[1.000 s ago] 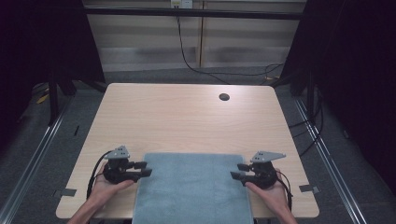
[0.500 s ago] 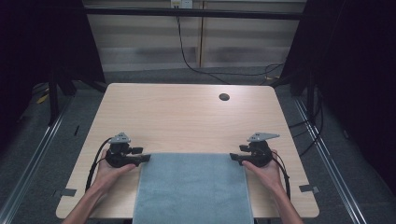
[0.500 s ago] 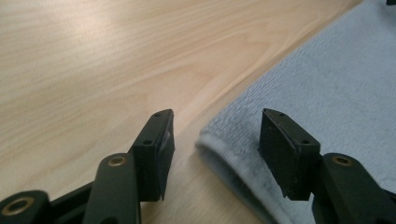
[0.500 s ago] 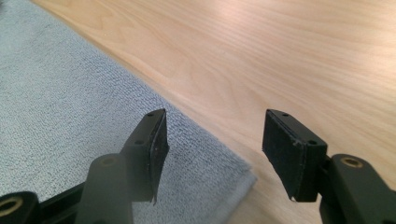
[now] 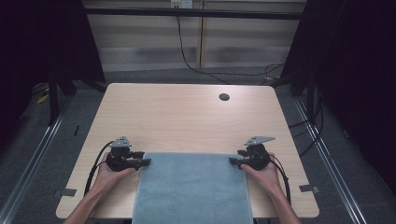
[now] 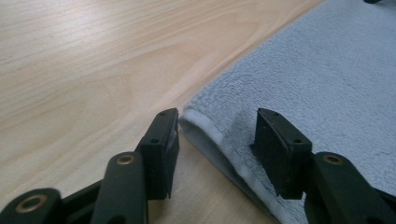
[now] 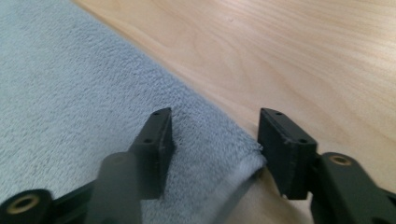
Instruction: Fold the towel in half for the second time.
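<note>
Terry cloth in a pale grey-blue makes up the towel (image 5: 191,186), a rectangle lying flat on the near half of the table (image 5: 187,116), its near end running over the table's front edge and out of the high view. Its pile is short, looped and matte, and a narrow smooth hem, slightly lighter, runs along the side edge and turns at the rounded far corner seen in the left gripper view (image 6: 196,116). No label, tag or writing can be read on it. The table is light wood-grain laminate with rounded corners and a small dark round grommet (image 5: 224,97) near its far edge. The left gripper (image 5: 145,162) sits at the towel's far left corner, the right gripper (image 5: 232,161) at its far right corner, each held in a hand. Both are black with squared, flat pads (image 6: 280,154) and brass-coloured pivots. Both pairs of jaws have just been closing, yet they stand apart, each straddling its towel corner: one pad rests over the cloth, the other over bare wood, and the hem lies loose in the gap, not pinched.
</note>
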Demonstrator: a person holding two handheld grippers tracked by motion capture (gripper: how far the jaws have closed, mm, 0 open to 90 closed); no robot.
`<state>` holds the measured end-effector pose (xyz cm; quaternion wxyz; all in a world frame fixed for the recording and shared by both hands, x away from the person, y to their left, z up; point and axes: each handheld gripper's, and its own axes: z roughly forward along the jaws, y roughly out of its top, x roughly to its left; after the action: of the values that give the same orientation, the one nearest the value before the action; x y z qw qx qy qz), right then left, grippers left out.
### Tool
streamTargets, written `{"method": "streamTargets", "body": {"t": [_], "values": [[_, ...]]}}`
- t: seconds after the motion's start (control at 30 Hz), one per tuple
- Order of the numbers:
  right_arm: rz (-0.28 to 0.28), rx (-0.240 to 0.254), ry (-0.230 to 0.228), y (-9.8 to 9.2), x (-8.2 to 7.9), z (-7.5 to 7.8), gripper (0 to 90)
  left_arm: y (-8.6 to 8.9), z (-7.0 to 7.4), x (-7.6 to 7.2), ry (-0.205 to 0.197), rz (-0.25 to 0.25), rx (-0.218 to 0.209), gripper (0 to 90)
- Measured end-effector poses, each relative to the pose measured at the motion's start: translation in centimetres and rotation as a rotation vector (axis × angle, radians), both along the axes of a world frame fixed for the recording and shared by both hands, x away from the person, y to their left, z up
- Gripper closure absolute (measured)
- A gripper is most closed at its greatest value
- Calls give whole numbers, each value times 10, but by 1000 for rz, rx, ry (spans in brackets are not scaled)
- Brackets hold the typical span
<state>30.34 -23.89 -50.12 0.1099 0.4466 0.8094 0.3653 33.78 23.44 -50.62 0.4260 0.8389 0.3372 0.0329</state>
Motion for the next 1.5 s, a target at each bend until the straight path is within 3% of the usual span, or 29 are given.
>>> {"method": "streamTargets", "body": {"t": [0.03, 0.07, 0.13, 0.17, 0.23, 0.27, 0.37, 0.43, 0.57, 0.7, 0.77, 0.83, 1.17, 1.33, 1.37, 1.5], "values": [[11, -1, -4, -1, -1, 0, 500, -1, 0, -1, -3, -7, 3, 519], [20, 15, 4, -2, -4, 0, 598, -1, 0, -2, 1, -19, 2, 588], [34, 24, 10, -1, -5, 0, 631, -2, 0, -3, 13, -31, -7, 611], [54, 33, 17, 0, -7, 1, 727, -2, 0, -3, 42, -45, -23, 708], [61, 43, 20, 0, -8, 1, 761, -1, 0, -2, 52, -55, -26, 738], [71, 59, 26, 1, -9, 2, 806, -2, 0, -2, 58, -59, -33, 803], [78, 82, 37, 1, -10, 2, 826, -2, 2, -3, 63, -54, -53, 862], [78, 107, 31, 1, -12, 6, 839, 1, 6, -3, 61, -45, -81, 869], [53, 173, -20, -5, -11, 19, 844, 1, 13, 1, 37, -36, -95, 877], [32, 194, -51, -11, -6, 28, 846, -1, 20, 6, 27, -34, -133, 880], [29, 194, -58, -11, -4, 30, 847, -3, 25, 8, 14, -30, -131, 880], [29, 200, -68, -11, -2, 33, 848, -1, 29, 11, 5, -20, -159, 881], [6, 212, -111, -15, 17, 47, 848, -7, 39, 32, -15, 22, -174, 881], [4, 218, -133, -14, 27, 58, 850, -12, 48, 46, -25, 33, -158, 881], [5, 219, -146, -13, 31, 61, 851, -13, 51, 49, -29, 36, -178, 881], [0, 234, -149, -12, 36, 66, 851, -12, 58, 55, -45, 41, -186, 882]]}}
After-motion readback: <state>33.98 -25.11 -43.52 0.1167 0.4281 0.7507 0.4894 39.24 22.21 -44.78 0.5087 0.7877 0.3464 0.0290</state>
